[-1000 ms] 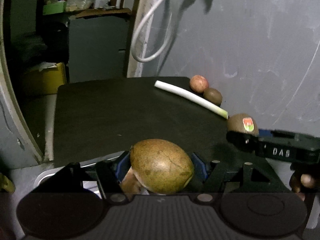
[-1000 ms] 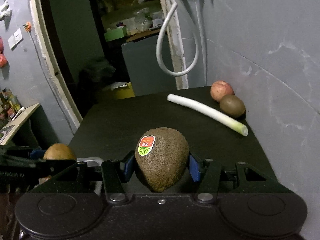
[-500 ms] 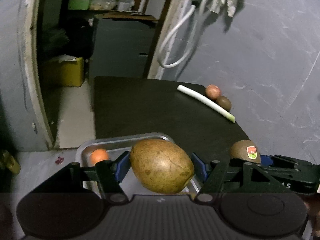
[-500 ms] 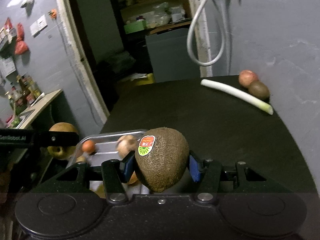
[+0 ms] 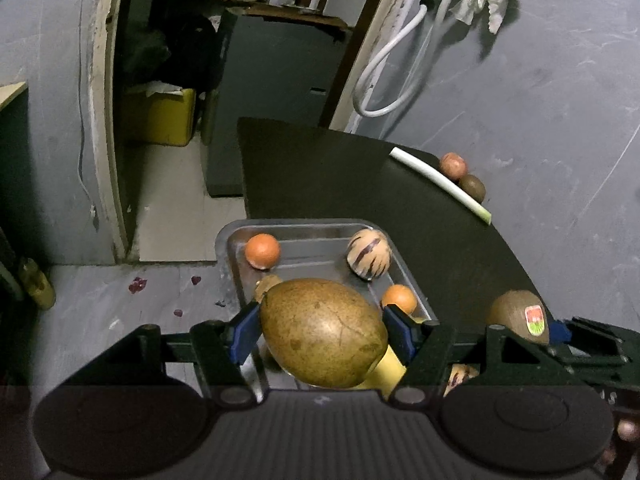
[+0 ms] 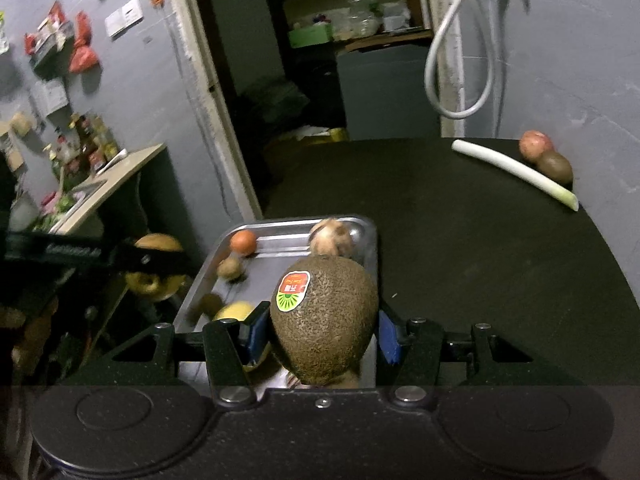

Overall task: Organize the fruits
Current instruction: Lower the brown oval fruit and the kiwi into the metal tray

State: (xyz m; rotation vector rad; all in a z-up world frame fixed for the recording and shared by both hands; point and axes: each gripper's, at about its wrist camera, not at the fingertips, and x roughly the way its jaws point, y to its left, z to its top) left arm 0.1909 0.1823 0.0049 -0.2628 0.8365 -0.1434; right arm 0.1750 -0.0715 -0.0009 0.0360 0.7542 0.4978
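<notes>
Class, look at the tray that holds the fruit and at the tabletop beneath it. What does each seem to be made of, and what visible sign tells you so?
Tray: looks like metal, probably stainless steel, with a shiny finish; its silver rim and floor catch bright reflections.
Tabletop: material unclear; a dark, matt surface that shows no glare, perhaps a mat or a coated board.

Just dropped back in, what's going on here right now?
A person is sorting fruit with a claw in each hand. The left claw is shut on a large brown oval fruit, and the right claw is shut on a stickered kiwi. Both hang over the metal tray, which already holds several fruits. Across the black table, a leek, a reddish fruit and another kiwi lie by the wall.
</notes>
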